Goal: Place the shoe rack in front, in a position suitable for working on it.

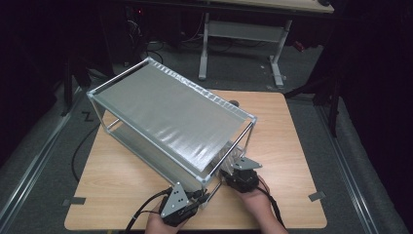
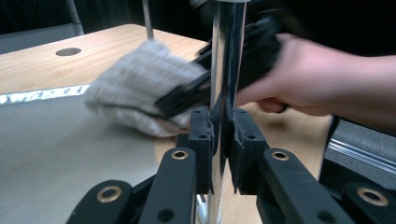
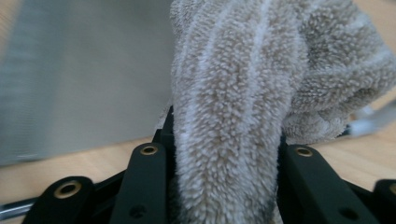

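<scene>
A two-tier metal rack (image 1: 170, 117) stands at an angle on the wooden table (image 1: 292, 146). My left gripper (image 1: 199, 196) is at the rack's near corner. Its jaws (image 2: 223, 126) are shut on the upright chrome post (image 2: 227, 56). My right gripper (image 1: 233, 168) reaches in under the top shelf from the right side. It is shut on a beige terry cloth (image 3: 233, 93), which bulges up between its jaws (image 3: 224, 140). In the left gripper view the cloth (image 2: 140, 88) rests on the grey lower shelf (image 2: 56, 149), just behind the post, with the person's right hand (image 2: 317, 79) behind it.
The rack covers most of the table's left and middle. Bare wood lies to the right and along the front edge. A round hole (image 1: 234, 103) sits near the table's far edge. Tape marks (image 1: 317, 196) lie at the front corners. Another desk frame (image 1: 243, 34) stands beyond.
</scene>
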A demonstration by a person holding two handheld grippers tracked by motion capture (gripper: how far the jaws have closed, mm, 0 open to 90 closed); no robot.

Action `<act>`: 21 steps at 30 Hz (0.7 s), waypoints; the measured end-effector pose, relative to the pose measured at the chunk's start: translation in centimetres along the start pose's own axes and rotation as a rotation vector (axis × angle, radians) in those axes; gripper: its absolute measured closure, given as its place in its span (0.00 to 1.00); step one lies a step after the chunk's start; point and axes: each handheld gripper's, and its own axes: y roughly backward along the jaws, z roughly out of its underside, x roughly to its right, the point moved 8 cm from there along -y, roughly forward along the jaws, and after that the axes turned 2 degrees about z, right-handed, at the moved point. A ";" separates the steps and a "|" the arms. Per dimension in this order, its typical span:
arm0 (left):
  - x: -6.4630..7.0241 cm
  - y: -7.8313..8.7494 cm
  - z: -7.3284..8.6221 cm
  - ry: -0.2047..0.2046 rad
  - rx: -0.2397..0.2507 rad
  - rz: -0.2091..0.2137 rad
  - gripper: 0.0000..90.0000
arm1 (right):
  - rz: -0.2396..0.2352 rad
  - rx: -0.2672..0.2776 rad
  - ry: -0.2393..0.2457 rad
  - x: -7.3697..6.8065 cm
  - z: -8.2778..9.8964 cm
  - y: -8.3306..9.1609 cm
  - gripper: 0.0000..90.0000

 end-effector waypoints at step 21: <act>-1.1 1.3 0.5 -0.027 0.005 -0.026 0.89 | -0.009 -0.037 -0.003 0.6 1.7 -0.4 0.75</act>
